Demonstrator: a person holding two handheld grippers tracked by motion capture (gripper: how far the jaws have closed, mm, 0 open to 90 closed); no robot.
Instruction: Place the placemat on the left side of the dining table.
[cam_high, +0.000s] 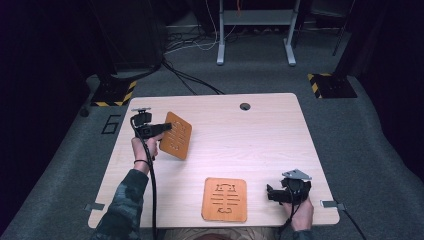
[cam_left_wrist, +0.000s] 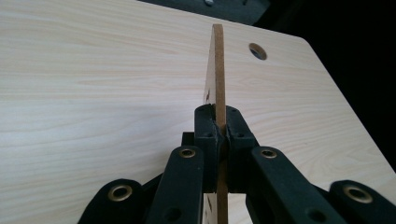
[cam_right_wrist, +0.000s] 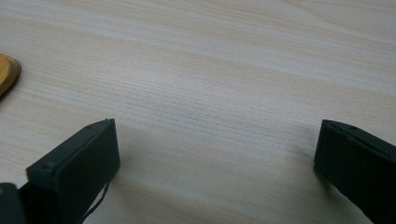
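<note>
Two brown wooden boards with cut-out slots are on the scene. One board (cam_high: 176, 135) is held tilted above the table's left side, my left gripper (cam_high: 161, 128) shut on its edge. In the left gripper view that board (cam_left_wrist: 215, 70) stands edge-on between the closed black pads (cam_left_wrist: 206, 126). The other board (cam_high: 225, 199) lies flat near the table's front edge. My right gripper (cam_high: 272, 192) rests low at the front right, to the right of the flat board. Its jaws stand wide apart over bare table in the right gripper view (cam_right_wrist: 215, 154), nothing between them; a corner of the flat board (cam_right_wrist: 7, 74) shows at the left.
The light wooden table (cam_high: 250, 145) has a round cable hole (cam_high: 244, 106) near its far edge. Beyond it lie grey carpet, cables and a metal stand's legs (cam_high: 255, 45). Yellow-black striped bases (cam_high: 330, 85) sit on the floor at both far corners.
</note>
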